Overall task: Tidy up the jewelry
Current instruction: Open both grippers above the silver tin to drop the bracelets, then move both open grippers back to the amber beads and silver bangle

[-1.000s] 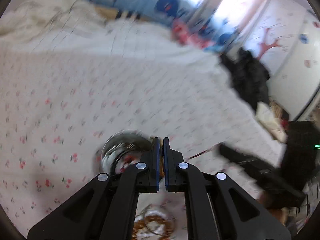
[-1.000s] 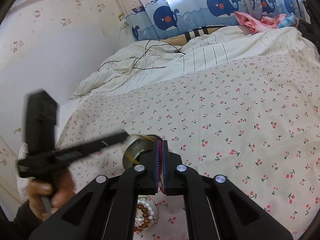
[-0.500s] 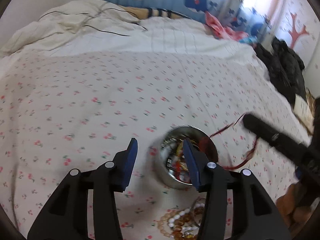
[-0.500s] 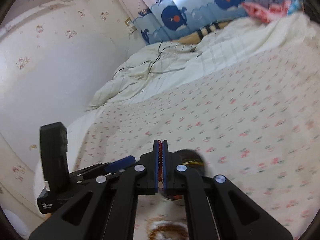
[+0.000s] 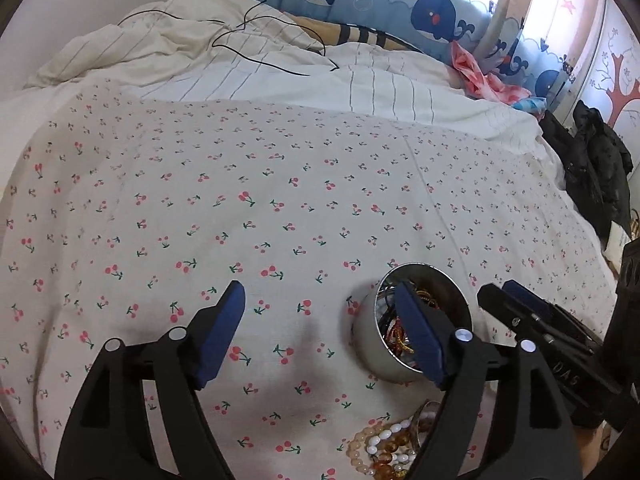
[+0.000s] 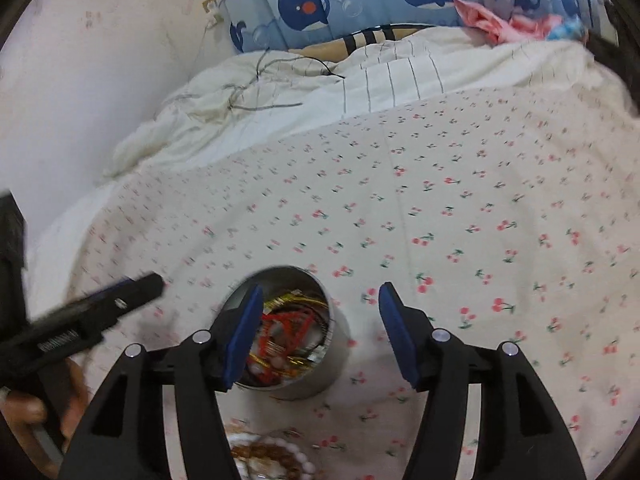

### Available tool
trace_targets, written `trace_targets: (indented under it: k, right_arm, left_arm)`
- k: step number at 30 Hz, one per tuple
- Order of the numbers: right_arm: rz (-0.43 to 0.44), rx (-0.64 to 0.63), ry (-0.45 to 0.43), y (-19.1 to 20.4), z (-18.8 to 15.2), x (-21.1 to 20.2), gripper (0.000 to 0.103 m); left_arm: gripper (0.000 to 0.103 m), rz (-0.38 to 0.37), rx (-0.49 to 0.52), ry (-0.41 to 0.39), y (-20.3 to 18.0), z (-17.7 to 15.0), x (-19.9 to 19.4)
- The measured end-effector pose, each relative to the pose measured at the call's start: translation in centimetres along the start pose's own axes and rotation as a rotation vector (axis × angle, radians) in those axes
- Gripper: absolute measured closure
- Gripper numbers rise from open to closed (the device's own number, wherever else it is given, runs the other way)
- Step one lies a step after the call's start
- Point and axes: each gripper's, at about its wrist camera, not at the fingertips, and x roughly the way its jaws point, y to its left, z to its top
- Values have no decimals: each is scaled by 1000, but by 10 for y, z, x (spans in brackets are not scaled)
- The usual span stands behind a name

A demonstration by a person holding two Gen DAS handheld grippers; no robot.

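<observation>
Both tongs wide open, holding nothing — left tongs [image 5: 320, 320], right tongs [image 6: 320, 320]. Shiny tin [image 6: 320, 384] of tangled jewelry [image 6: 288, 332] on the bed [image 5: 280, 200]. Beads [image 5: 384, 448] just near of it.

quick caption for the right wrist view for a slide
Open right gripper above a metal tin of tangled jewelry on a cherry-print bedsheet, beaded bracelets nearby.

Legible text: pale letters, seemingly "DAS", on the right gripper [image 5: 516, 300] body, right of the metal tin [image 5: 370, 344]. White lettering on the left gripper [image 6: 132, 292]: unreadable.
</observation>
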Motion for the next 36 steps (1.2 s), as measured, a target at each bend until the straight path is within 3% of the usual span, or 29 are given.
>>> trace_targets:
  k: [7,16,24,29,36]
  right_arm:
    - [-22,-48,34,-1,-10,0,28]
    - [-31,-148,134,-18,-32,-9,28]
    - [-52,-322,214,-2,-60,-5,28]
    - [-129,-421,227,11,-75,2,28]
    - [-391,-525,202,8,-83,10,23]
  left_arm:
    - [28,50,98,29,-9,-12,5]
    - [24,80,170,63,-10,-31,6]
    - [24,101,222,71,-10,-44,0]
    - [23,100,246,79,-10,-50,-3]
    - [23,89,312,97,-12,-62,-6]
